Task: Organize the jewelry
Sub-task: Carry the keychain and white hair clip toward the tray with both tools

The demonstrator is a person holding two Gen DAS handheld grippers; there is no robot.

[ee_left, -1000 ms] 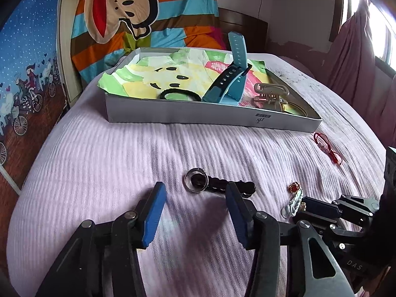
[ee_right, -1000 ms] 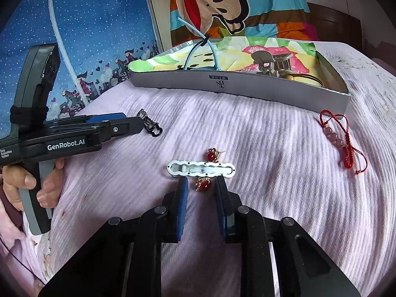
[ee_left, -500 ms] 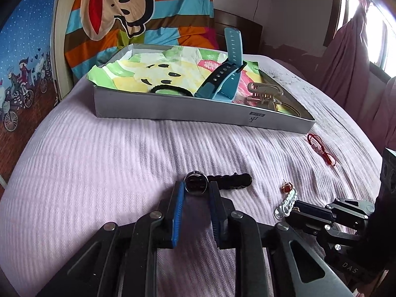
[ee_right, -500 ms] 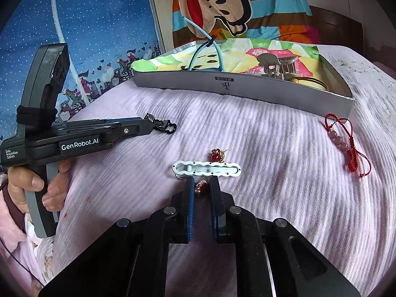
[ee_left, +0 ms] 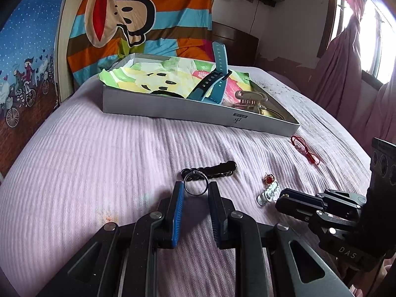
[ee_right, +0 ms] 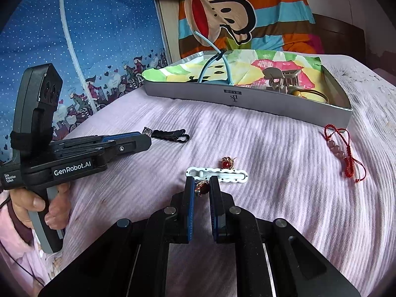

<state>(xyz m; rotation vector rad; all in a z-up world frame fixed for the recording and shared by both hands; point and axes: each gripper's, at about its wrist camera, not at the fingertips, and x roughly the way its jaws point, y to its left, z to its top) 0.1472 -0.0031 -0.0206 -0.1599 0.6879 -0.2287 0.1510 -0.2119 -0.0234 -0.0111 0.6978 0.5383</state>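
I take the grey tray [ee_left: 173, 107] at the far end of the bed [ee_left: 86, 160] as my reference. On my side of it, well clear of its near wall, the black strap [ee_left: 217, 169] lies flat on the pink cover with its long axis running roughly parallel to that wall, its metal ring [ee_left: 195, 186] at the end nearest me. My left tongs [ee_left: 196, 193] are nearly closed and gripping that ring, one blue pad on either side of it; the ring stands up on edge between them. Further along toward the tray's right corner, the white hair clip [ee_right: 217, 174] also lies lengthwise parallel to the tray wall, with a red stud earring [ee_right: 227, 163] just on the tray side of it. My right tongs [ee_right: 201, 189] are narrowed onto a second red earring [ee_right: 201, 188], which sits between the pads on the near side of the clip; I read it as held. A red cord bracelet [ee_right: 344, 153] lies just outside the tray's right corner, its length running away from the wall toward me. Inside the tray, a teal watch band [ee_left: 212, 84] stands tilted up, beside a beige claw clip [ee_left: 250, 99].
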